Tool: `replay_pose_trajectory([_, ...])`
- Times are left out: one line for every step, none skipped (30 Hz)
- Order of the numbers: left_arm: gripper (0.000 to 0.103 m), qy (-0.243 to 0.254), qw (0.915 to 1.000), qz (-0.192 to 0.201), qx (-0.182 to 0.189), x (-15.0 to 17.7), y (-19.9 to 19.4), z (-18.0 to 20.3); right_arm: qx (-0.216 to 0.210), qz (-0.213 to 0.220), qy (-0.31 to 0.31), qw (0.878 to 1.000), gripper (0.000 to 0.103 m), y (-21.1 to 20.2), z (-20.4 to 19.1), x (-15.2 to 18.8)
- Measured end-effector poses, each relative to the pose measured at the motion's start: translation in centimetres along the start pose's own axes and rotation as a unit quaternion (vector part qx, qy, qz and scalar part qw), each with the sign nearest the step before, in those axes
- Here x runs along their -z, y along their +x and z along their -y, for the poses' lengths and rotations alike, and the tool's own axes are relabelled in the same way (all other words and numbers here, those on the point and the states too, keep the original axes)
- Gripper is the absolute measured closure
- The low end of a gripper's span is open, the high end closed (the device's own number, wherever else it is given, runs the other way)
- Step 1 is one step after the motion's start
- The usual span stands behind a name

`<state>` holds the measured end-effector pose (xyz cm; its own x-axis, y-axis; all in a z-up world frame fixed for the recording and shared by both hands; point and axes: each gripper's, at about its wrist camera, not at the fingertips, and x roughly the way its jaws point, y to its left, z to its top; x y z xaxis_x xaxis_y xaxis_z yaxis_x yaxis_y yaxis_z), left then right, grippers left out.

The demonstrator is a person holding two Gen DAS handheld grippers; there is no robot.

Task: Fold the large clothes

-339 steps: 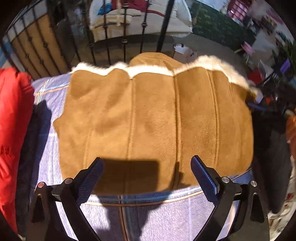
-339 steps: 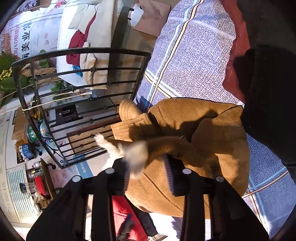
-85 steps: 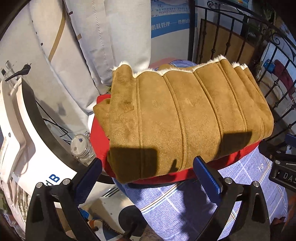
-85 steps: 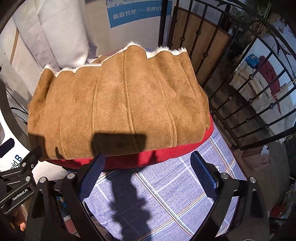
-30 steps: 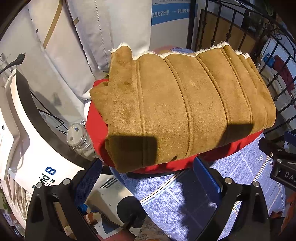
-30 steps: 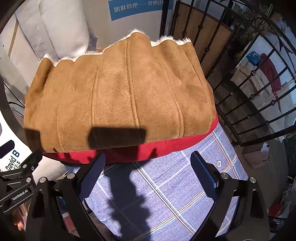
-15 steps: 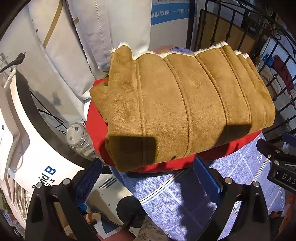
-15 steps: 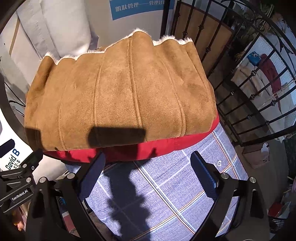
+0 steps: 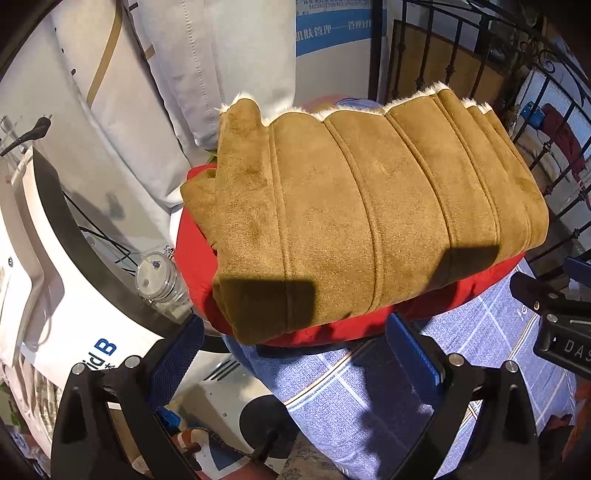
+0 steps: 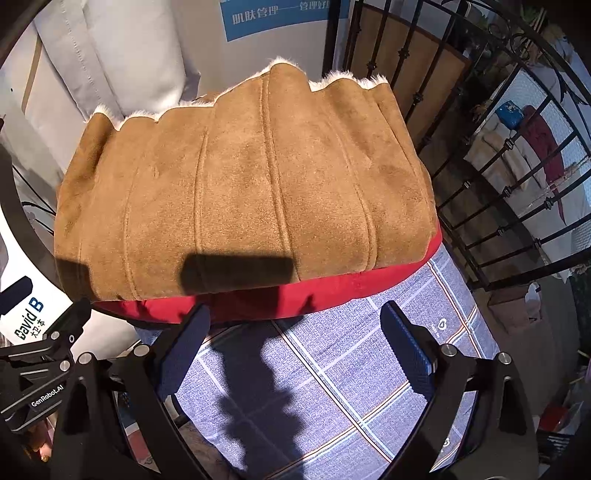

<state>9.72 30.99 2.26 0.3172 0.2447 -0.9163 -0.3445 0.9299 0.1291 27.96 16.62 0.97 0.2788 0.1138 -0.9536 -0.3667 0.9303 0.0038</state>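
A folded tan suede coat (image 9: 362, 221) with white fleece trim lies on top of a folded red garment (image 9: 195, 266), at the end of a bed with a blue checked cover (image 9: 369, 398). The same tan coat (image 10: 243, 192) rests on the red garment (image 10: 332, 291) in the right wrist view. My left gripper (image 9: 295, 354) hangs open just short of the stack's near edge, holding nothing. My right gripper (image 10: 295, 339) is open too, over the checked cover (image 10: 332, 387), a little back from the stack. The right gripper's body (image 9: 554, 325) shows at the left view's right edge.
A black iron bed rail (image 10: 498, 184) runs along the right. To the left stand a white machine (image 9: 44, 280) with a black rim, a clear lidded jar (image 9: 155, 273) and hanging pale fabric (image 9: 207, 66). A blue sign (image 10: 280, 14) is on the far wall.
Since 11 seconds ago the tan coat has been let go and now sits on the red garment. Over the last second both grippers drifted only slightly; the stack has not moved.
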Motion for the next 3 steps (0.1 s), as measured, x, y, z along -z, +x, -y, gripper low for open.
replay_pose_trajectory([0.006, -0.001, 1.0, -0.002, 0.001, 0.02, 0.05, -0.05, 0.0, 0.0, -0.001, 1.0, 0.011, 0.02, 0.03, 0.03])
replay_pose_trajectory([0.006, -0.001, 1.0, -0.003, 0.002, 0.05, 0.11, -0.1, 0.001, 0.0, -0.001, 1.0, 0.011, 0.02, 0.04, 0.04])
replay_pose_trajectory([0.006, -0.002, 1.0, -0.003, 0.002, 0.08, 0.14, -0.1, 0.001, -0.001, -0.002, 1.0, 0.011, 0.02, -0.02, 0.02])
